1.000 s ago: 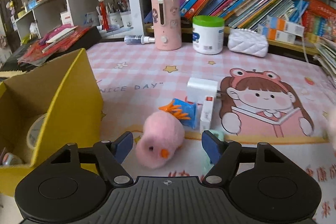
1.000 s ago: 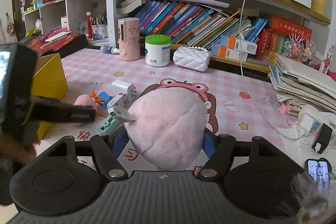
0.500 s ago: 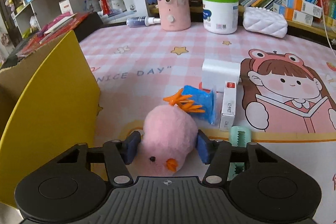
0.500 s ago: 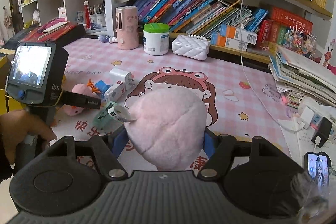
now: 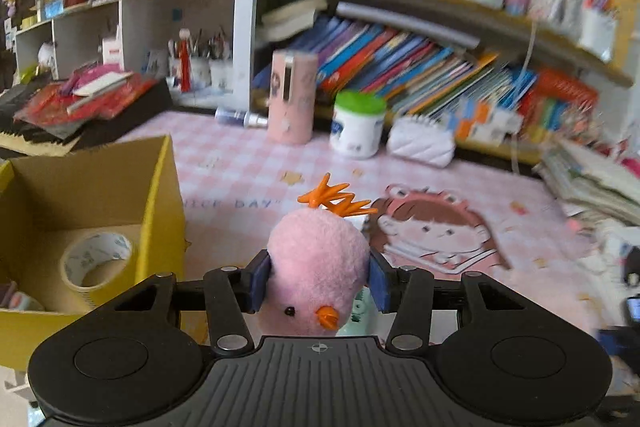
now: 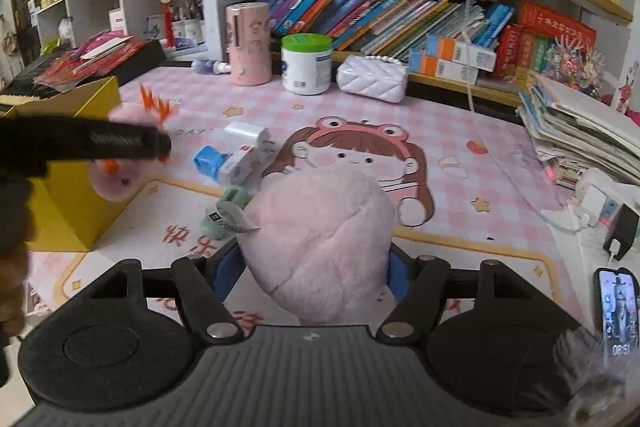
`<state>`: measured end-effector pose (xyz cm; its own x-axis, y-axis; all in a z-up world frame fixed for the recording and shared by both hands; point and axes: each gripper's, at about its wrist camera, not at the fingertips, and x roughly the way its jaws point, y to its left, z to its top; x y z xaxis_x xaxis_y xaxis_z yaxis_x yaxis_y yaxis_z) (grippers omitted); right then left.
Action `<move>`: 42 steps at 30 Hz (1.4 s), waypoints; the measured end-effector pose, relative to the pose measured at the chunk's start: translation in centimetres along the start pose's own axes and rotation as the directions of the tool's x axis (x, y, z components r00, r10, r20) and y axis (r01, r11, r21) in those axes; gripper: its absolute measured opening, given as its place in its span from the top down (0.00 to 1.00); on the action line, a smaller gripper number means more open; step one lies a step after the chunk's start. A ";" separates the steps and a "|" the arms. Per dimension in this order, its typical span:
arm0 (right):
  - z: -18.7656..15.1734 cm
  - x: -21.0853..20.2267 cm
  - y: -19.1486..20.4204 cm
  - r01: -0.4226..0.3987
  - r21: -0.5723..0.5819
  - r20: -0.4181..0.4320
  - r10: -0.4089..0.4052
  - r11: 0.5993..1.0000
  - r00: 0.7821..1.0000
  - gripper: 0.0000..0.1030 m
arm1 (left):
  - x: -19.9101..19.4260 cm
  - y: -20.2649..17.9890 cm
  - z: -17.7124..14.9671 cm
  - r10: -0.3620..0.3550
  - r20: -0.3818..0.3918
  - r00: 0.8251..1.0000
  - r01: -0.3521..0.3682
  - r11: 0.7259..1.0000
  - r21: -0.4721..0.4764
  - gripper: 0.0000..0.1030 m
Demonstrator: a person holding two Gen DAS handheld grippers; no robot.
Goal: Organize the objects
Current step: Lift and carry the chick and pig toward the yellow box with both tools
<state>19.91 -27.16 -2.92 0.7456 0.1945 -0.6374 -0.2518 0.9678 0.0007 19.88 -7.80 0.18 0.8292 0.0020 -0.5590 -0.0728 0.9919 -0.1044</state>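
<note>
Got the pink chick [image 5: 318, 267] pinched in my left gripper [image 5: 318, 281], lifted off the table, just right of the yellow box [image 5: 160, 227]. Right gripper [image 6: 316, 267] is squeezing a bigger pink plush [image 6: 320, 239]. Both look feather-light and squishy, so I'd say grab mid-body; the fur could slip if I ease off.

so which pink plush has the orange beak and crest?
The chick plush in the left gripper. The plain pink plush in the right gripper shows neither.
</note>
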 end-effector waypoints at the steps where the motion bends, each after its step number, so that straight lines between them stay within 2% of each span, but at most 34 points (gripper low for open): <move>1: -0.1 -0.1 0.5 -0.006 -0.008 -0.002 0.006 1.000 1.000 0.33 | -0.9 0.3 -0.1 -0.008 0.011 1.000 0.008 1.000 -0.002 0.54; 11: -1.2 -3.0 7.1 -0.061 -0.052 -0.029 0.059 0.997 0.998 0.33 | -7.5 5.3 -2.8 -0.053 0.017 0.998 0.054 0.999 -0.007 0.54; 21: -4.0 -6.8 17.0 -0.124 -0.153 -0.066 0.115 0.980 0.991 0.33 | -14.0 14.4 -7.3 0.042 0.001 0.999 -0.042 0.995 -0.086 0.54; 24: -5.3 -7.7 20.2 -0.163 -0.183 -0.095 0.147 0.969 0.985 0.33 | -15.7 16.9 -9.2 0.071 -0.035 0.997 -0.075 0.992 -0.106 0.54; 27: -6.7 -8.6 23.4 -0.209 -0.212 -0.129 0.185 0.954 0.974 0.33 | -16.9 20.0 -10.8 0.088 -0.092 0.992 -0.103 0.979 -0.177 0.54; 30: -7.8 -9.5 26.1 -0.250 -0.243 -0.138 0.221 0.937 0.965 0.33 | -18.4 22.3 -12.0 0.121 -0.115 0.986 -0.143 0.967 -0.213 0.54; 34: -8.6 -10.4 28.9 -0.285 -0.256 -0.143 0.255 0.924 0.956 0.33 | -20.1 24.1 -12.5 0.147 -0.107 0.983 -0.168 0.961 -0.220 0.54; 42: -8.3 -11.8 32.2 -0.299 -0.272 -0.107 0.280 0.914 0.954 0.33 | -21.5 26.1 -11.7 0.149 -0.059 0.987 -0.159 0.964 -0.214 0.54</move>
<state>-2.07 0.34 -1.80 0.5747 0.4397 -0.6902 -0.6214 0.7832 -0.0185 -6.32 16.54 -0.10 0.7751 0.1427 -0.6155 -0.3201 0.9286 -0.1878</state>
